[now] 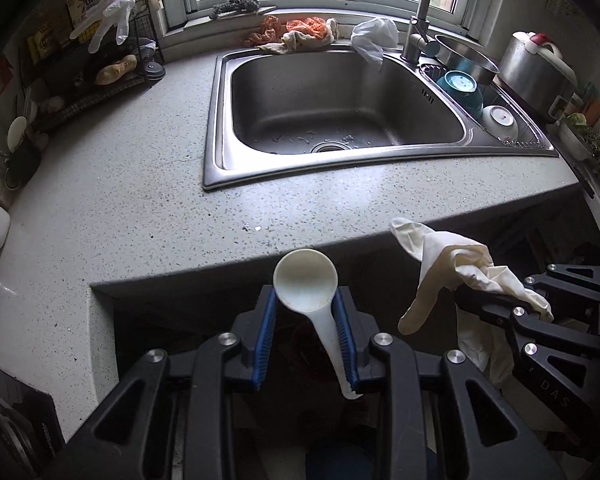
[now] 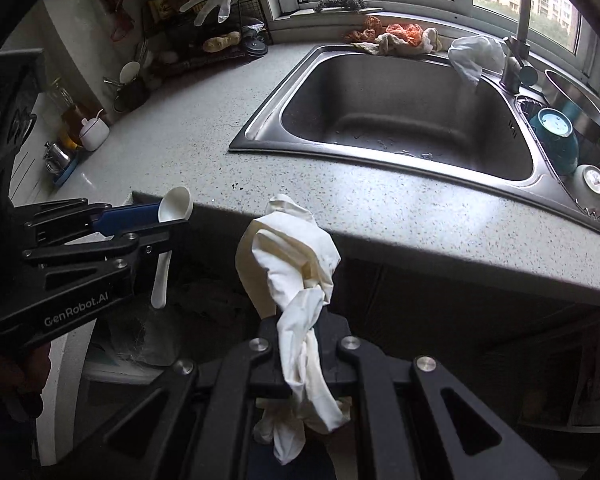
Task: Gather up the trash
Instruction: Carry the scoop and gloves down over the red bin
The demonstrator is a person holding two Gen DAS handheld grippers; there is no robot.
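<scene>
While both hands hang in front of the counter (image 1: 140,208), just off its front edge, each already carries a piece of trash. The left gripper (image 1: 306,320) has its jaws set narrow around a white plastic spoon (image 1: 306,280), bowl up and handle slipping down between the blue pads (image 1: 346,336). The right gripper (image 2: 300,344) is clamped tight on a crumpled white glove (image 2: 292,256), which droops over both sides of the fingers. Picking up looks finished for these two items, and the carrying step is in hand. No bin is clearly visible in either view, only dark space under the counter, so the next move calls for finding the bin, bringing each gripper over it and letting go.
</scene>
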